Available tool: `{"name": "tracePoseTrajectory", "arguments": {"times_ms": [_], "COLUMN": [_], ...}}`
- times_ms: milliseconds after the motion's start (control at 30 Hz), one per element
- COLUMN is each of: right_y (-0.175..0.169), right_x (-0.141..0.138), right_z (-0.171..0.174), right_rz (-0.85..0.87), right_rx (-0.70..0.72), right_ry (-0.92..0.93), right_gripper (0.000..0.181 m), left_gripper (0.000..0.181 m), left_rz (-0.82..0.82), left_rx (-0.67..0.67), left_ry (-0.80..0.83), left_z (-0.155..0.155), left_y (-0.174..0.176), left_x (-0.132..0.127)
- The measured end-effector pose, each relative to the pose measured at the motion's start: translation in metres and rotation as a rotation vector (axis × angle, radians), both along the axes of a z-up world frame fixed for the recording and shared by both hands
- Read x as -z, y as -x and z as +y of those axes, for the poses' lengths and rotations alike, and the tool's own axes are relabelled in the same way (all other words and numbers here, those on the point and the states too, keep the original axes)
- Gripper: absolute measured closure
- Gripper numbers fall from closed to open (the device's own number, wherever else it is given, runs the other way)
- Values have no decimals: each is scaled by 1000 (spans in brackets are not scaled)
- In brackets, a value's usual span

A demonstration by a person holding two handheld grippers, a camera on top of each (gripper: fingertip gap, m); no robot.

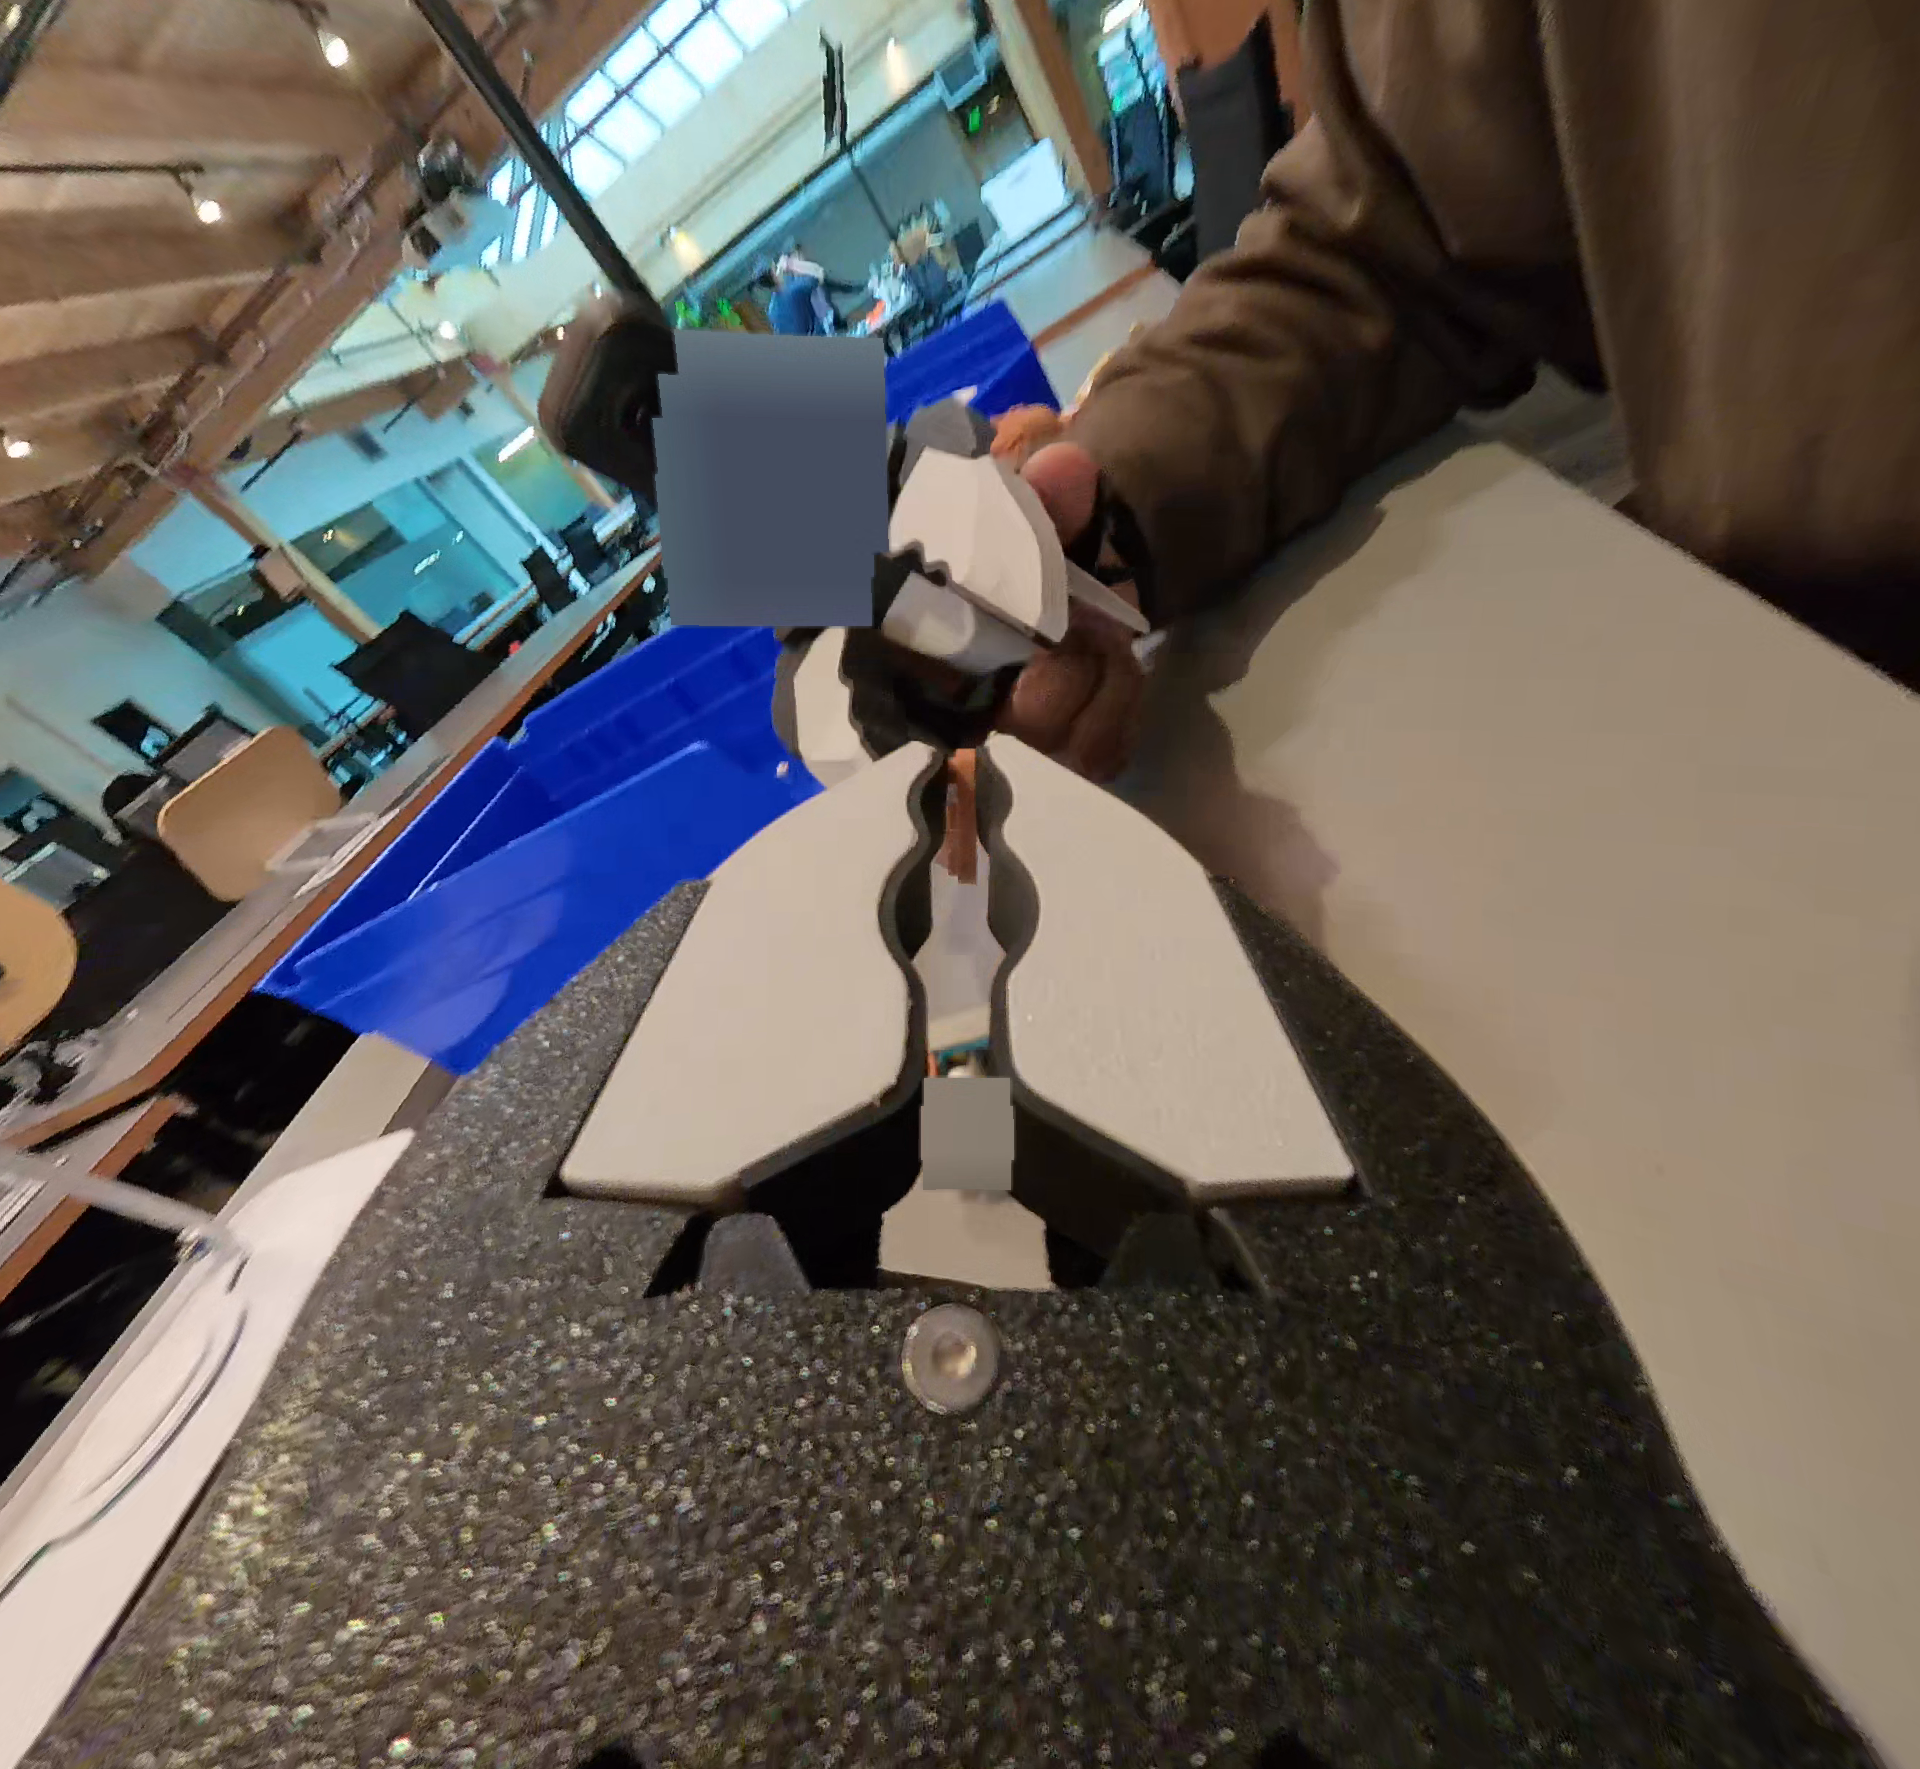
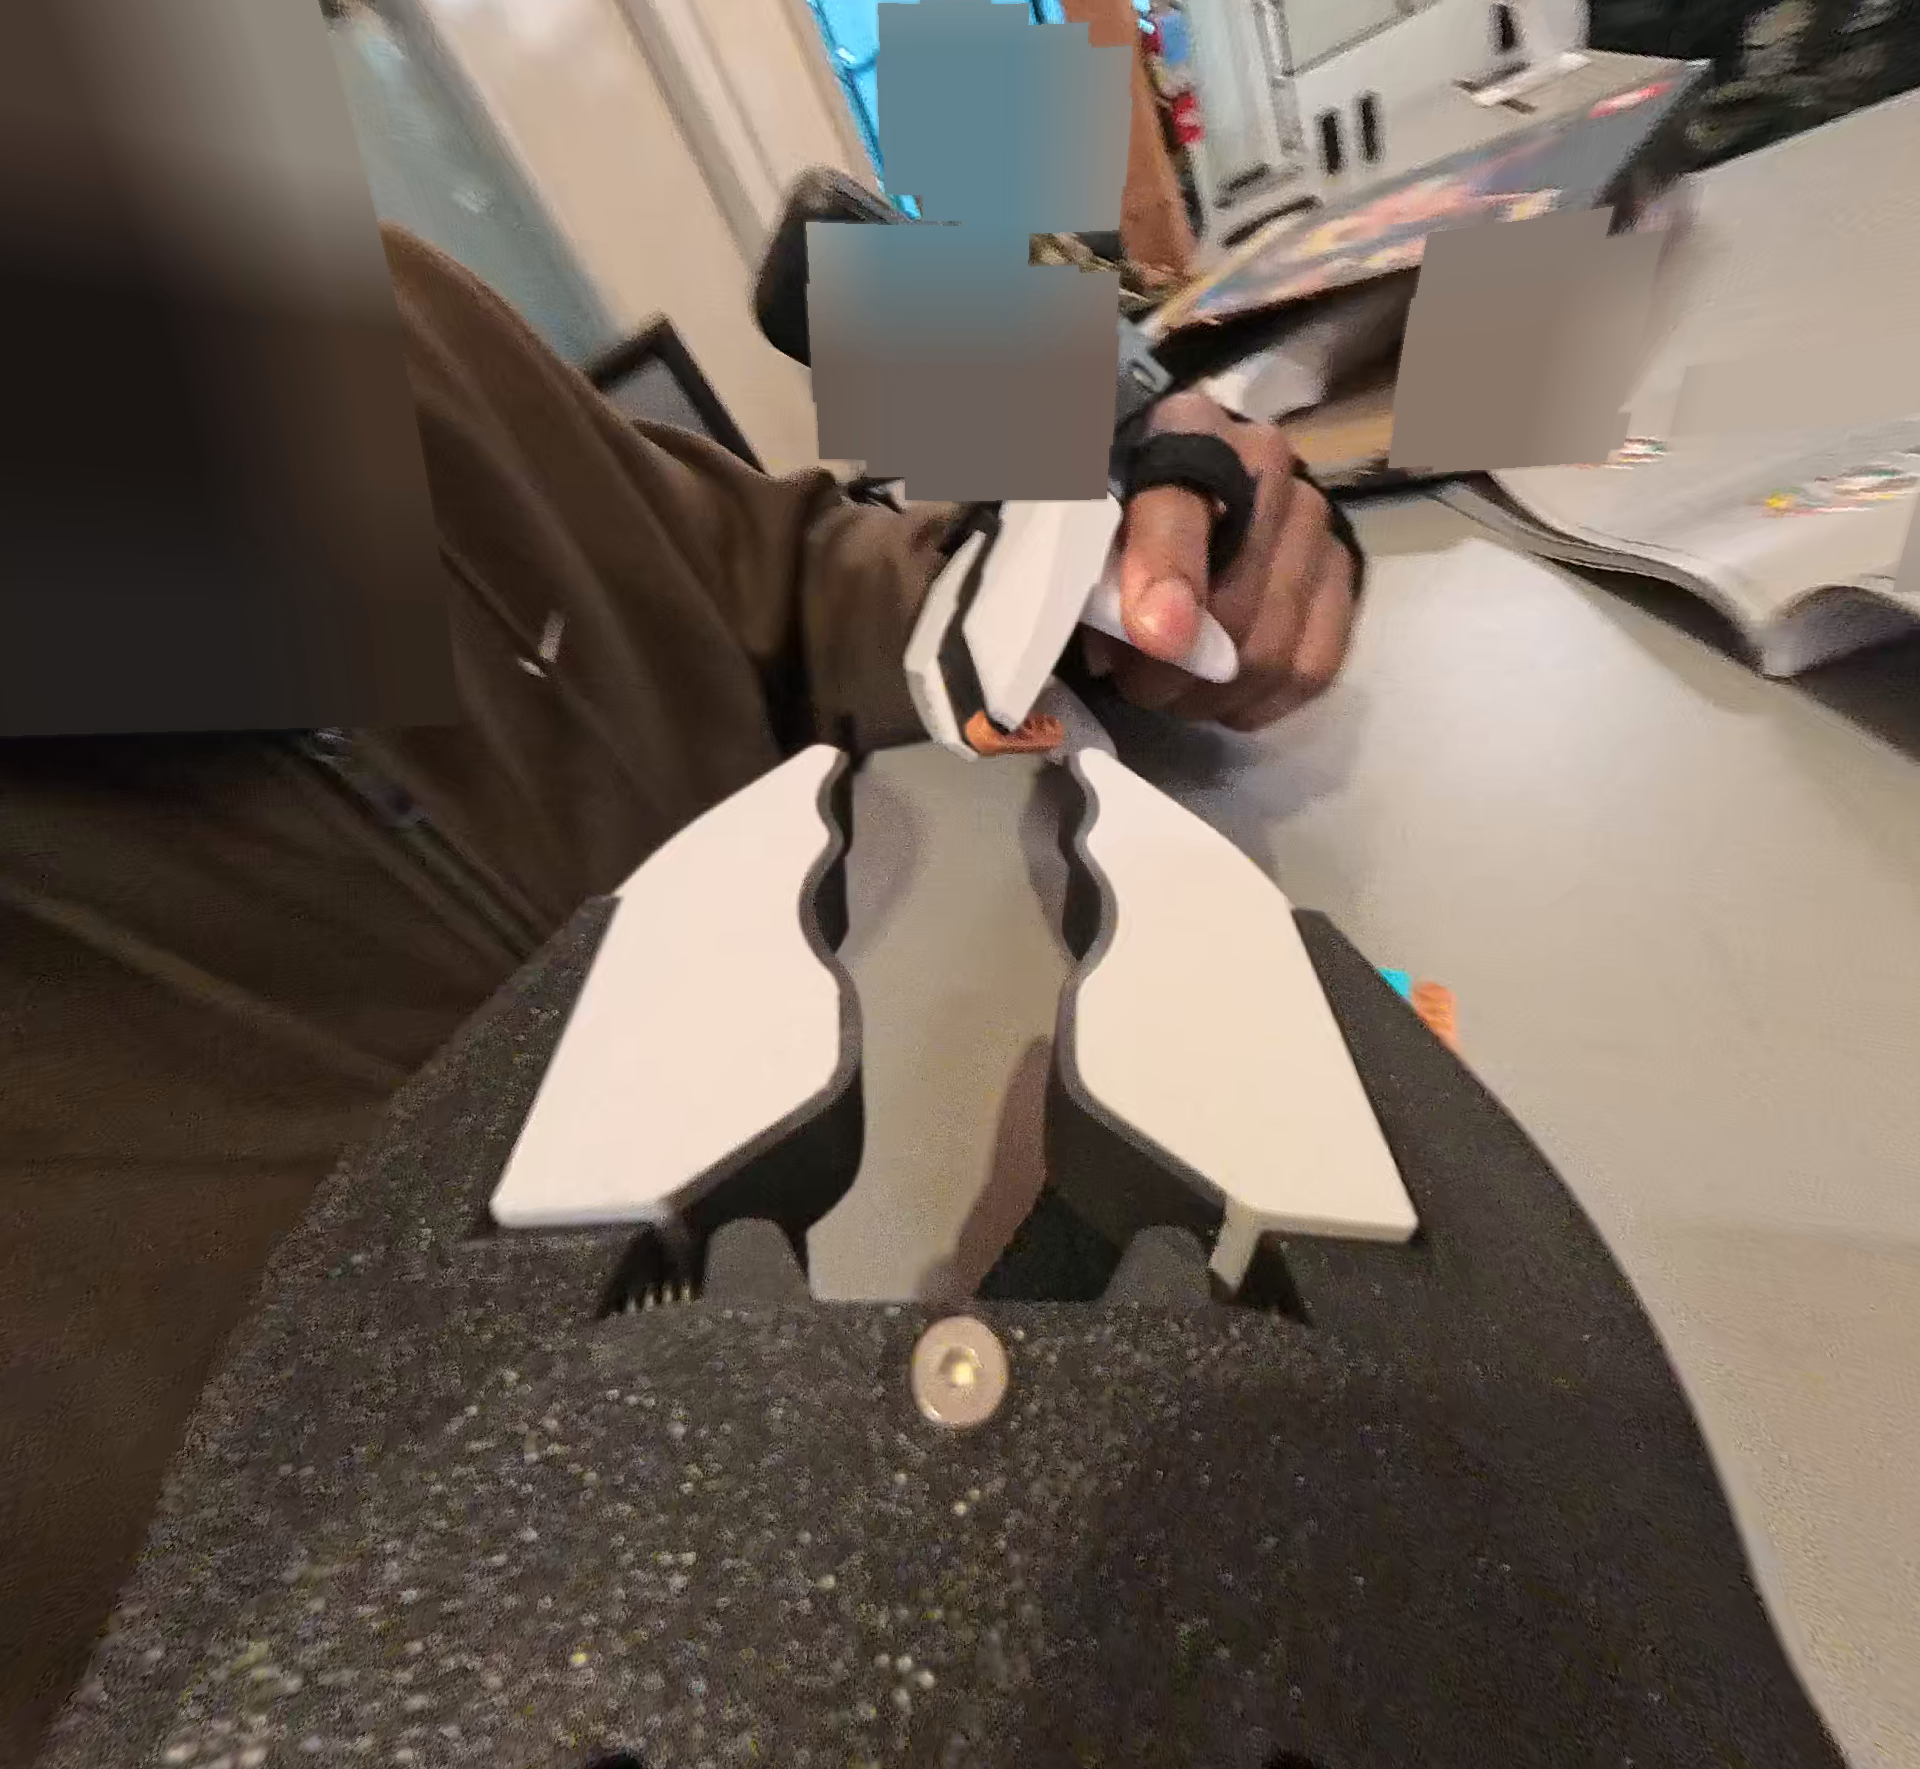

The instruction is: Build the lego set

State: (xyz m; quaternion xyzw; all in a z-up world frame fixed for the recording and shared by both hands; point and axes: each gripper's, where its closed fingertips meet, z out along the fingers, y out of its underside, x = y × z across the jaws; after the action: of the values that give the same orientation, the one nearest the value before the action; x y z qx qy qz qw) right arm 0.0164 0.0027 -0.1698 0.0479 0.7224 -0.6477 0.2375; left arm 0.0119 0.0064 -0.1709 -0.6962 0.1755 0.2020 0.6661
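Two grippers, left gripper [image 1: 954, 820] pinching orange brick [image 1: 961, 836]

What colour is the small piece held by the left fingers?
Orange lego piece, best in the right wrist view.

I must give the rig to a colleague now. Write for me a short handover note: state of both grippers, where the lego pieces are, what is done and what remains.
Left gripper: shut on a small orange lego piece, held above the grey table.
Right gripper: open, empty, its tips right at the orange piece.
Other pieces: a teal and an orange piece lie on the table by the right gripper. An open instruction booklet lies at the far right; blue bins stand on the left.
Done: one piece picked up. No assembled model is visible.
Left: probably take or join this piece, then continue building.
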Motion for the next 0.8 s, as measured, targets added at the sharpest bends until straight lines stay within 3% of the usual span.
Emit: {"name": "tracePoseTrajectory", "arguments": {"times_ms": [300,800], "right_y": [-24,-30], "right_x": [-12,-27], "right_z": [-9,-6], "right_rz": [-83,-220], "right_rx": [-128,-205], "right_ry": [109,242], "right_gripper": [139,138], "left_gripper": [176,176], "left_rz": [-159,-210], "left_rx": [161,184], "left_ry": [-191,-255], "left_z": [5,3], "left_y": [-21,-20], "left_x": [-26,-33]}}
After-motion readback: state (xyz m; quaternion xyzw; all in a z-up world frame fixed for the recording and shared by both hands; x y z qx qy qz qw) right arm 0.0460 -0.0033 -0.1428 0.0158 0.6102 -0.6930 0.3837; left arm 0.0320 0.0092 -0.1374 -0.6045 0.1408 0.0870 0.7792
